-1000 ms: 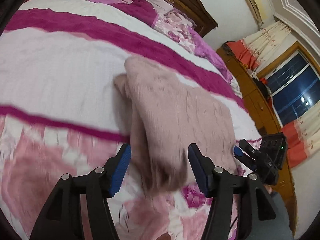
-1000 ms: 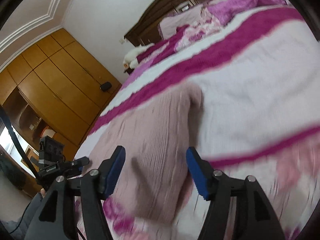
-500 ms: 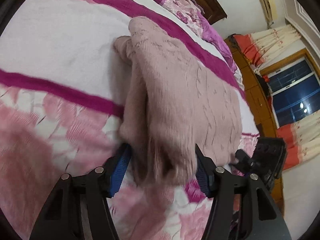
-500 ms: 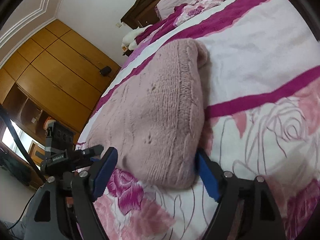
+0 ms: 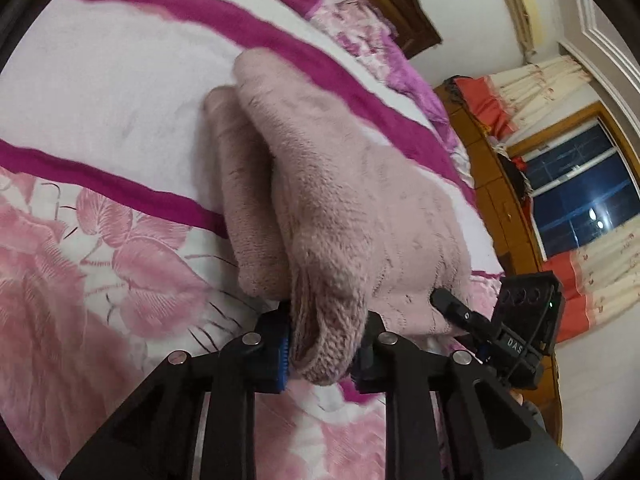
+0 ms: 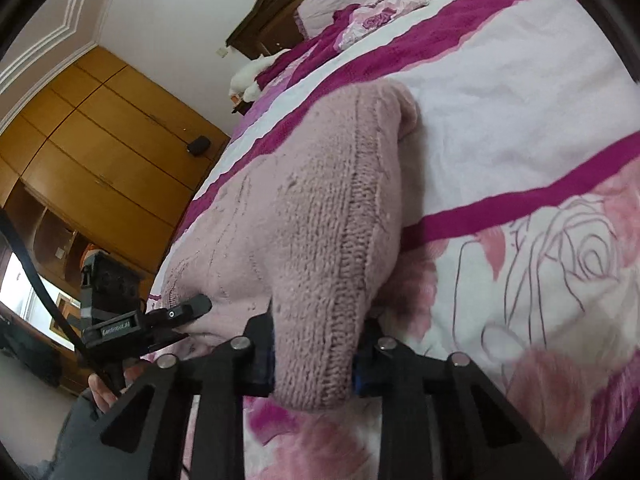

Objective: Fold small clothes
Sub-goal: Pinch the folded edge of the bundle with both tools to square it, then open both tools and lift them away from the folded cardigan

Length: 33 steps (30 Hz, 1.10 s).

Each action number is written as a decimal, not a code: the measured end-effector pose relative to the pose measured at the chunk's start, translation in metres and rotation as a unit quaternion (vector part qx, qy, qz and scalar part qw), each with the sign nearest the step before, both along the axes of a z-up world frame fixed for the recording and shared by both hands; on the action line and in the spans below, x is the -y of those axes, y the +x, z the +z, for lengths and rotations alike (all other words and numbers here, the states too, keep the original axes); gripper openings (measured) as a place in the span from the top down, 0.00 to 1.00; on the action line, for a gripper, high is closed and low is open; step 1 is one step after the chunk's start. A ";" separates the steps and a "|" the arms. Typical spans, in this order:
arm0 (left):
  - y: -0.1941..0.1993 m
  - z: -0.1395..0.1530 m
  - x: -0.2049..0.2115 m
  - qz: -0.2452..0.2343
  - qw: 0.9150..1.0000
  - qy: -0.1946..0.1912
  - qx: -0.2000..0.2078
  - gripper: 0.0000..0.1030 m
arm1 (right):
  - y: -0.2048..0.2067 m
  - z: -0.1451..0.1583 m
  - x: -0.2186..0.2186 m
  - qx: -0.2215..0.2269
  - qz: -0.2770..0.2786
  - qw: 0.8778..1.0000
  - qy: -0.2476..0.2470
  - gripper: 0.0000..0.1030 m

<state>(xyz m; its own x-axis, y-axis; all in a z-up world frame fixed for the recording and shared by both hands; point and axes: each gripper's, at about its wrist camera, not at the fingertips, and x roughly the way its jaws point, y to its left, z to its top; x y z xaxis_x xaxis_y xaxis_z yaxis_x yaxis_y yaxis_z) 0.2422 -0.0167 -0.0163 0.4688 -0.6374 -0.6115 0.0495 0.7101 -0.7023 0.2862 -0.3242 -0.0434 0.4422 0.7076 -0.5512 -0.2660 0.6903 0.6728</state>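
A dusty-pink knitted sweater (image 5: 348,200) lies folded on the bed. My left gripper (image 5: 322,346) is shut on its near left corner, with the knit bunched between the blue pads. My right gripper (image 6: 314,354) is shut on the near right corner of the sweater (image 6: 320,216). Each gripper shows in the other's view: the right one in the left wrist view (image 5: 516,332), the left one in the right wrist view (image 6: 132,320). The near edge of the sweater looks lifted a little off the bed.
The bed cover (image 5: 100,92) is white with magenta stripes and pink roses. Pillows and a dark wooden headboard (image 6: 280,12) are at the far end. A wooden wardrobe (image 6: 100,148) stands on one side, a window with curtains (image 5: 580,200) on the other.
Both grippers moved forward onto the sweater's near corners and went from wide open to shut on the knit.
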 end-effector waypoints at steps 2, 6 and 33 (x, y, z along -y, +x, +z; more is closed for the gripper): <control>-0.011 0.012 0.000 -0.006 1.000 -0.005 0.009 1.00 | -0.010 0.013 0.001 0.014 0.005 1.000 0.008 0.77; -0.040 0.024 -0.005 -0.012 0.999 -0.030 0.020 1.00 | -0.039 0.023 0.006 0.018 0.010 1.000 0.022 0.77; -0.105 0.001 0.024 -0.015 0.989 0.144 0.012 0.76 | -0.113 -0.027 0.010 -0.040 -0.009 0.999 -0.013 0.69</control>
<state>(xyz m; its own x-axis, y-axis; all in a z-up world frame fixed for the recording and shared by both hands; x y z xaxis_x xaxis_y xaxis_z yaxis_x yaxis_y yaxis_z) 0.1376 -0.0412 -0.0157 0.4686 -0.4526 -0.7587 0.0879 0.8784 -0.4698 0.1728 -0.3346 -0.0703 0.4093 0.6852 -0.6025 -0.1998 0.7116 0.6736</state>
